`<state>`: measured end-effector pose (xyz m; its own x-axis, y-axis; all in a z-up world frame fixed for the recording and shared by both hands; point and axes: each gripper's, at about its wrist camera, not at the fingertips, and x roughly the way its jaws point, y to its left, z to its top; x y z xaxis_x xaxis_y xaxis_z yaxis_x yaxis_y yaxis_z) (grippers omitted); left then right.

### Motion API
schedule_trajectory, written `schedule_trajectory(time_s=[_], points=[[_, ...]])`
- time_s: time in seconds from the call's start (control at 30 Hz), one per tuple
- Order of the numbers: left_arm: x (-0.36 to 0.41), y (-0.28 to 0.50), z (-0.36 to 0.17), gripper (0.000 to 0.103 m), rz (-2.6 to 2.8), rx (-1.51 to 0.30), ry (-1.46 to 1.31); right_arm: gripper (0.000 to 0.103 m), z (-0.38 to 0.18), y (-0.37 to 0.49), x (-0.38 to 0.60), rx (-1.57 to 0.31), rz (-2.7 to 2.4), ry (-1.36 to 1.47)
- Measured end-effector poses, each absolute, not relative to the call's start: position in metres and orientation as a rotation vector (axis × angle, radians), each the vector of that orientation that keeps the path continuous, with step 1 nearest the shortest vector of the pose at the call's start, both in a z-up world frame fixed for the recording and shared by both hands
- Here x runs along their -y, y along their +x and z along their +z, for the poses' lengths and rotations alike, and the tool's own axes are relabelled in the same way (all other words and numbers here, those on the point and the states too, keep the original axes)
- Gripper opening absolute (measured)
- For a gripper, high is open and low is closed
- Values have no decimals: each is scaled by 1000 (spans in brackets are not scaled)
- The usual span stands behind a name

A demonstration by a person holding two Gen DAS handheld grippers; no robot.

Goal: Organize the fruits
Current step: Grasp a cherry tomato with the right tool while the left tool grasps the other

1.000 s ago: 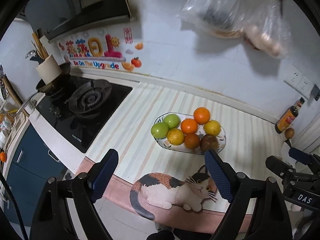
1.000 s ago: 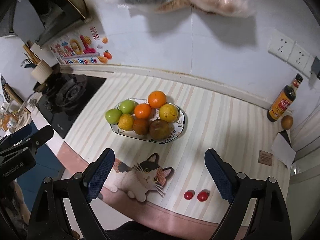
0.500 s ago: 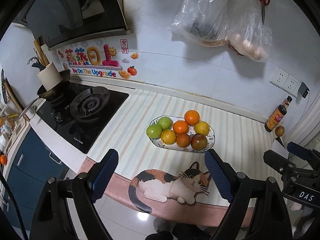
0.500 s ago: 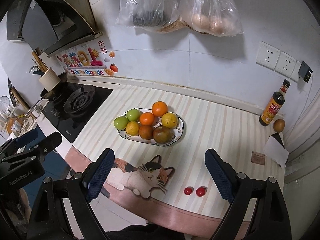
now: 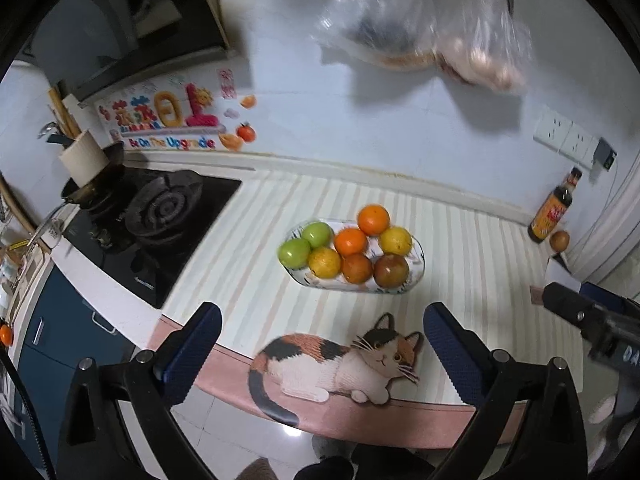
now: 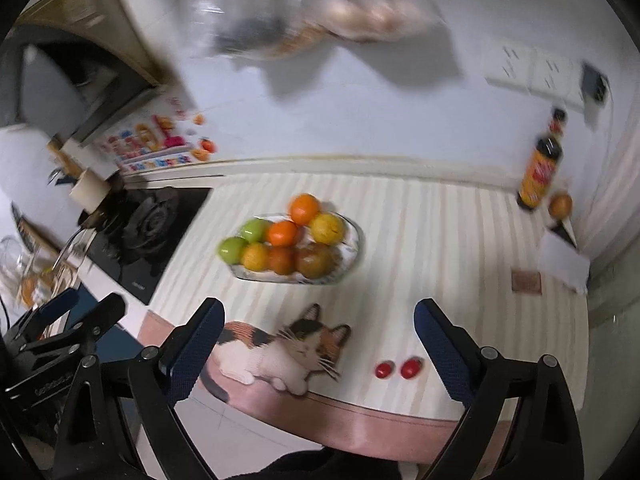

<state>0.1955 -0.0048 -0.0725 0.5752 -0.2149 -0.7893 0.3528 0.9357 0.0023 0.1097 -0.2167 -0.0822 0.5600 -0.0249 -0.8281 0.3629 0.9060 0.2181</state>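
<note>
Tabletop (image 5: 248,248): cream-striped covering with pink front border.
Gas hob (image 5: 160,220): left of the plate, set into the tabletop.
Hanging plastic bags (image 5: 424,28): on the white tiled wall above the plate; blurred.
Cat print (image 5: 340,364): on the front edge, nearer than the plate.
Plate (image 5: 416,264): oval, long axis left to right, mid-tabletop, holding eight fruits, green to brown.
Sauce bottle (image 5: 554,208): far right of the plate, at the wall.
Two cherry tomatoes (image 6: 398,369): loose, front-right of the plate; likely the stray items.
Left gripper (image 5: 320,344): jaws apart, empty, short of the plate.
Right gripper (image 6: 316,340): jaws apart, empty; tomatoes lie just inside its right jaw, so nearer this hand.
</note>
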Motion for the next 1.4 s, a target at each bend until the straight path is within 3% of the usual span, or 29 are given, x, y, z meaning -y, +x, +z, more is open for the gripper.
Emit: schedule_trajectory(time_s=[0.17, 0.27, 0.47, 0.5, 0.63, 1.0, 1.17, 1.3, 1.37, 1.4], points=[[51, 207, -113, 103, -350, -964, 239, 95, -157, 105, 270, -1090, -295, 444], [82, 216, -152, 103, -349, -1057, 282, 67, -223, 105, 292, -1221, -268, 519], [124, 221, -231, 103, -370, -1273, 346, 57, -323, 102, 316, -1355, -192, 720], [129, 221, -242, 103, -371, -1303, 357, 51, -333, 102, 318, -1357, -172, 758], [145, 217, -272, 103, -386, -1383, 368, 33, -354, 107, 316, -1375, -151, 780], [193, 200, -303, 100, -522, -1467, 369, 31, -332, 93, 351, -1321, -207, 763], [217, 186, -322, 66, -593, -1504, 411, 31, -330, 84, 365, -1312, -235, 771], [228, 177, -333, 51, -623, -1527, 423, 31, -327, 83, 369, -1305, -239, 765], [232, 174, -337, 34, -634, -1530, 427, 31, -326, 84, 370, -1306, -239, 758], [234, 174, -338, 30, -639, -1529, 429, 31, -326, 85, 370, -1306, -238, 756]])
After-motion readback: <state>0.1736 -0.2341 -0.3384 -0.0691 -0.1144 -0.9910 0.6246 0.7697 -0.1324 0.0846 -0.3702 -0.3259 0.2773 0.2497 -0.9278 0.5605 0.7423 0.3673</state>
